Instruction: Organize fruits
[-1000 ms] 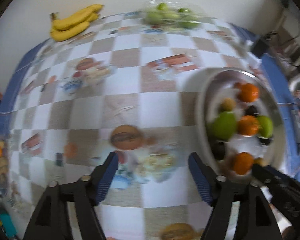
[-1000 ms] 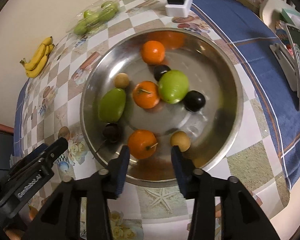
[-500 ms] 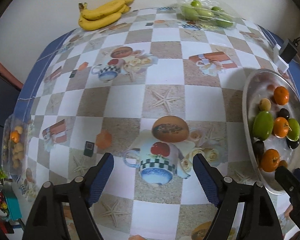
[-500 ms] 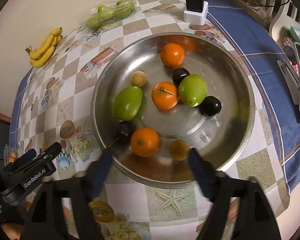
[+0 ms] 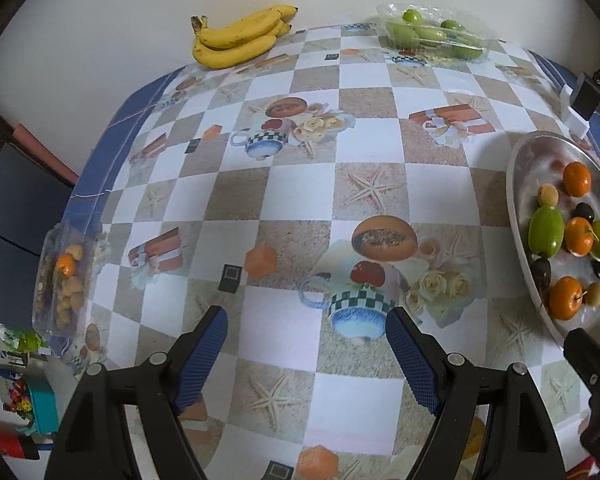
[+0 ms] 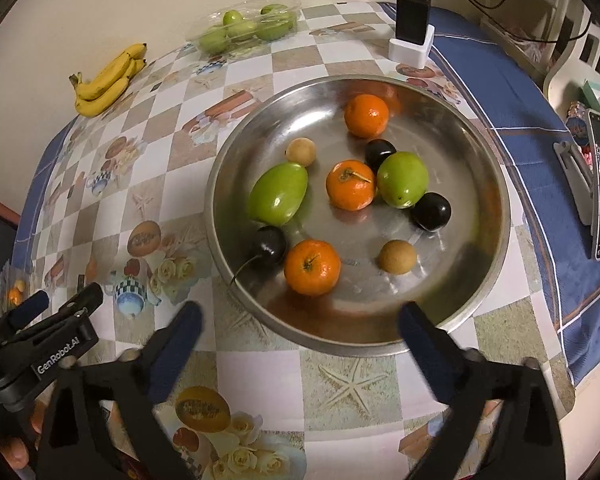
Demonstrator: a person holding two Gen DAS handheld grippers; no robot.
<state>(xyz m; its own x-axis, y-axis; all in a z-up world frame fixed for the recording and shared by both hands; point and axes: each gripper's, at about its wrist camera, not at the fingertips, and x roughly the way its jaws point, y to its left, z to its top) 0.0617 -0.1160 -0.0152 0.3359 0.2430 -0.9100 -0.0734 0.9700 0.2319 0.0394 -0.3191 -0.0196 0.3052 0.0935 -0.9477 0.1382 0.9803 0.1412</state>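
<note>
The right gripper hangs over the near rim of the steel bowl, jaws opening wide with nothing between them. The left gripper stands open and empty above the checked tablecloth. In the bowl lie 3 oranges, 2 green mangoes, 3 dark plums and 2 small tan fruits. The left mango's long axis runs from near-left to far-right; the other stands almost round. Farther off, 1 bunch of bananas lies near the wall, tips to the far right, and 1 clear pack of green fruit beside it.
</note>
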